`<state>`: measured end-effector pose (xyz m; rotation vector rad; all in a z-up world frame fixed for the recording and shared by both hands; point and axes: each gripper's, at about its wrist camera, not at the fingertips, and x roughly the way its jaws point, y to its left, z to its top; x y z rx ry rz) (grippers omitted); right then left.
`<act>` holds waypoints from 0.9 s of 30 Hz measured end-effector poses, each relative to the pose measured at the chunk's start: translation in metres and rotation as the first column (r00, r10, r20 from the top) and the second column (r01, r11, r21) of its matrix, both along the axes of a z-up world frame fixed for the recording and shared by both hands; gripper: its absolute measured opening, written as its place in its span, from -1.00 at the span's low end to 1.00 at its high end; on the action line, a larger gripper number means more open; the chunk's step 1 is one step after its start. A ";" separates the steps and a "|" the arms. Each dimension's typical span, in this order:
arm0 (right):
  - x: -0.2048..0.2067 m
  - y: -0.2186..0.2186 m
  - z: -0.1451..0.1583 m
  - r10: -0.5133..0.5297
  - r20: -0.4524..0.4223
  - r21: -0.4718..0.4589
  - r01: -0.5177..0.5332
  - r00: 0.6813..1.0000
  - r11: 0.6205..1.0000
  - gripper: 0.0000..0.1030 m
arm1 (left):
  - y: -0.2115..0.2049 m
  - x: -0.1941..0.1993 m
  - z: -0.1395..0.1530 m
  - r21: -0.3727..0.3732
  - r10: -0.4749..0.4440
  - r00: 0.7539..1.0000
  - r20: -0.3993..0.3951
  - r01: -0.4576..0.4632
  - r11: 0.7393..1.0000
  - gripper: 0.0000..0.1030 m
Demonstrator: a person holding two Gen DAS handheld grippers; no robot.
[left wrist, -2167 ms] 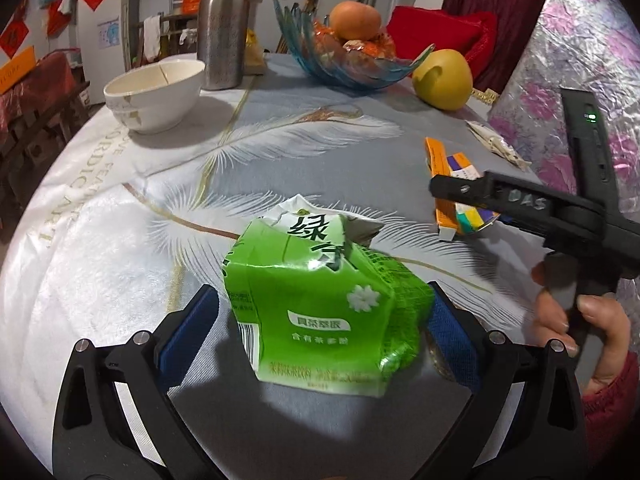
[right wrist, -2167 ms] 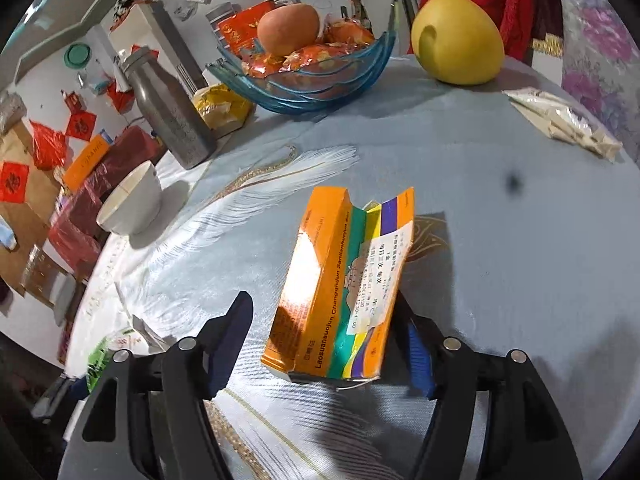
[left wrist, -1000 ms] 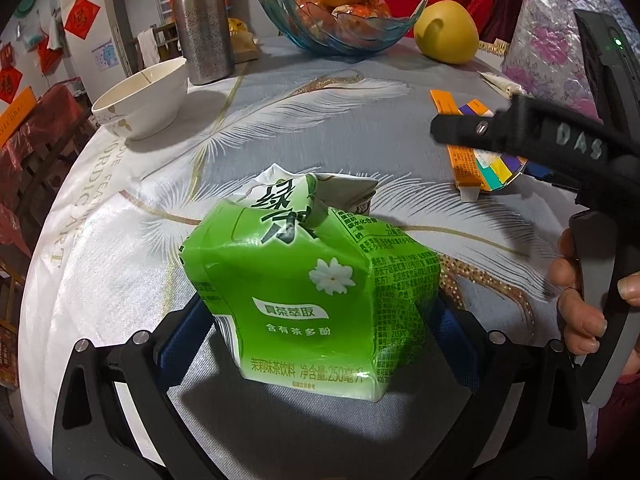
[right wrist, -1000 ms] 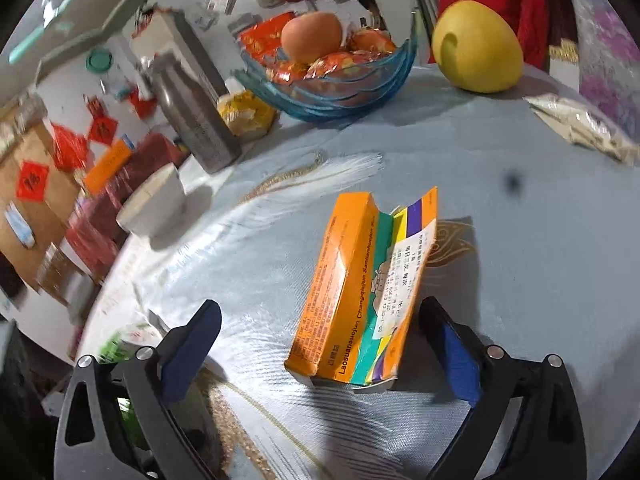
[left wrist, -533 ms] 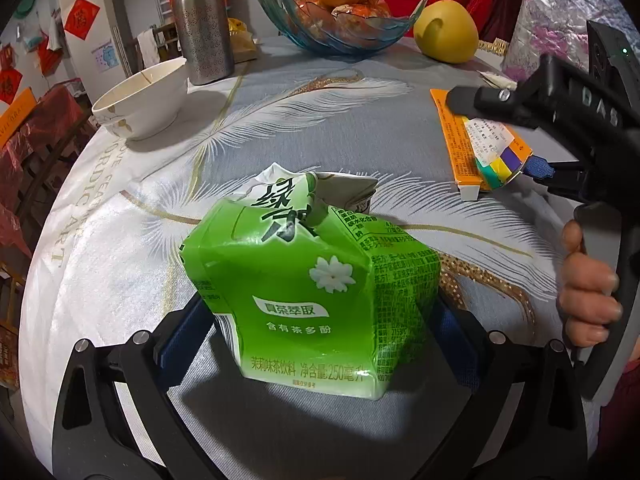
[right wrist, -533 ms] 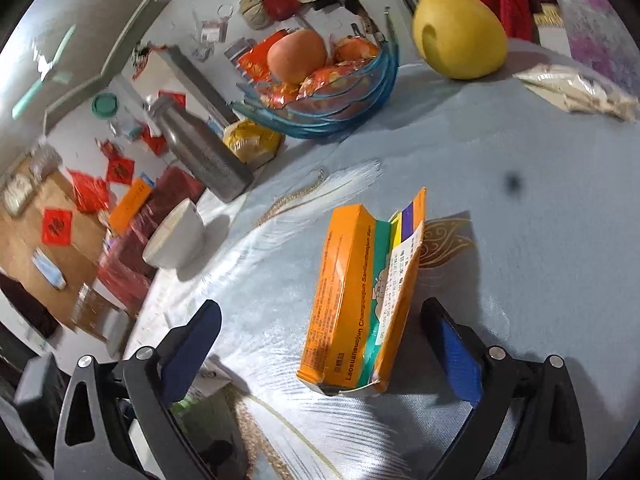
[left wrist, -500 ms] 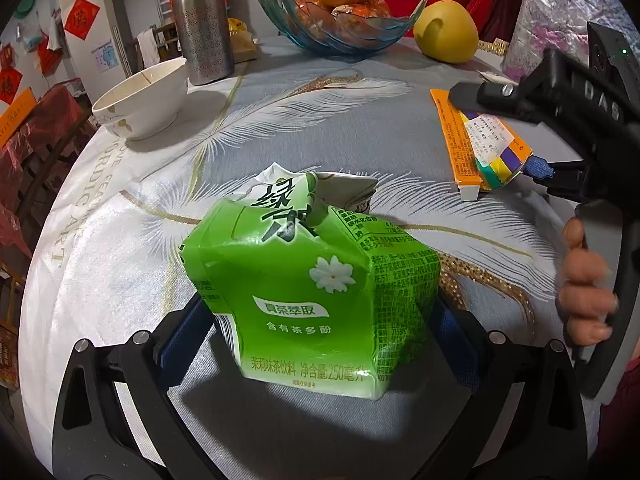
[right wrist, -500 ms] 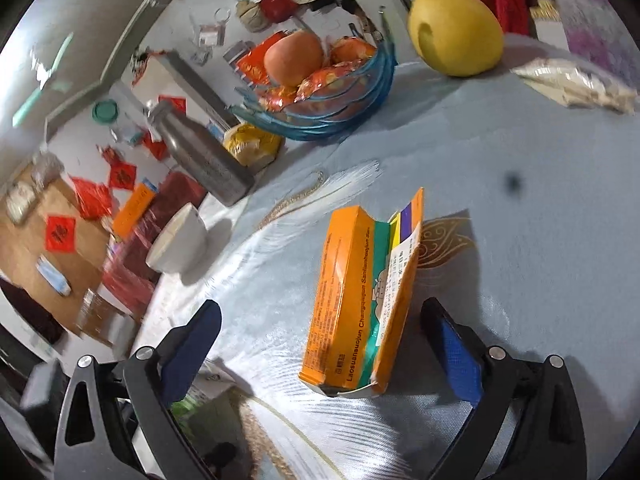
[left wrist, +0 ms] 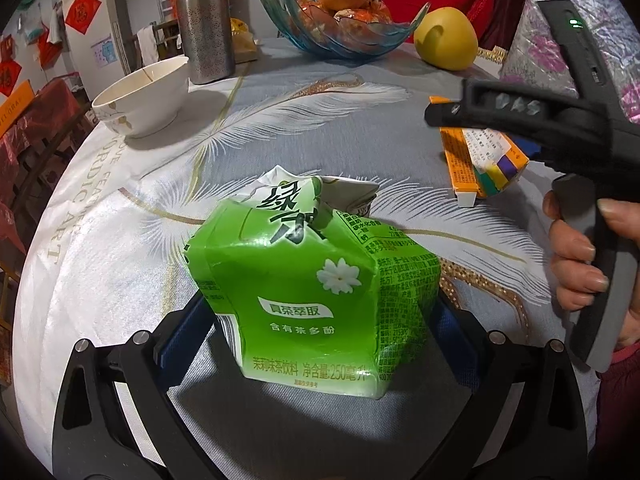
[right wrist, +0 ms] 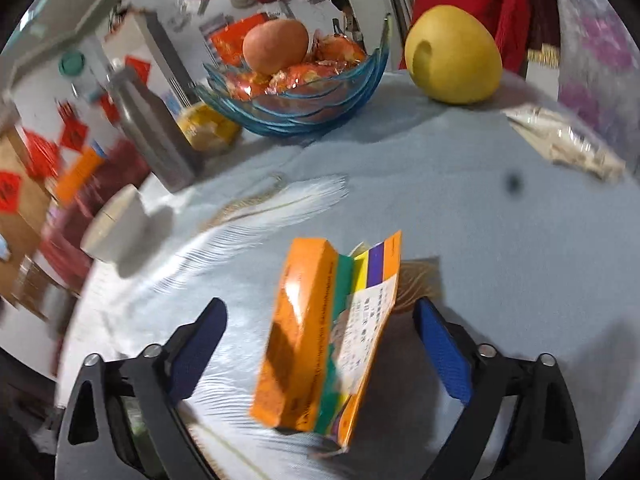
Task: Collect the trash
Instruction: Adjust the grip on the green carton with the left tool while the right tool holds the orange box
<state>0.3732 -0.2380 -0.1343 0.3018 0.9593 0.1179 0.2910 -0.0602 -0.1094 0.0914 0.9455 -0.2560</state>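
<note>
Since half a second ago the right gripper has swung its view across the round table, blurring the room behind, while its jaws remain spread wide on either side of the orange carton without touching it. Seen from the left wrist camera, the right gripper hangs over that same orange carton, which lies flattened on the feather-print tablecloth at the right side of the table, with its white label and coloured stripes showing. The person's right hand wraps the handle below. At the near edge, the left gripper has not shifted: its blue pads press both flanks of the crumpled green drink carton, jaws clenched on it, the carton standing upright with its torn top folded open. Whether the carton's base rests on the cloth cannot be told. Farther back on the table stand a cracked white bowl, a steel flask just behind it, and a blue glass fruit bowl holding an orange fruit and wrapped sweets. A large yellow fruit sits beside the glass bowl. In the right wrist view a pale packet lies near the table's far right edge, well apart from the orange carton.
</note>
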 end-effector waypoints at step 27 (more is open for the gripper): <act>0.005 0.017 -0.006 0.025 -0.026 -0.177 -0.029 0.999 0.984 0.62 | 0.007 0.007 -0.002 0.012 0.070 0.998 0.000 -0.070 0.997 0.87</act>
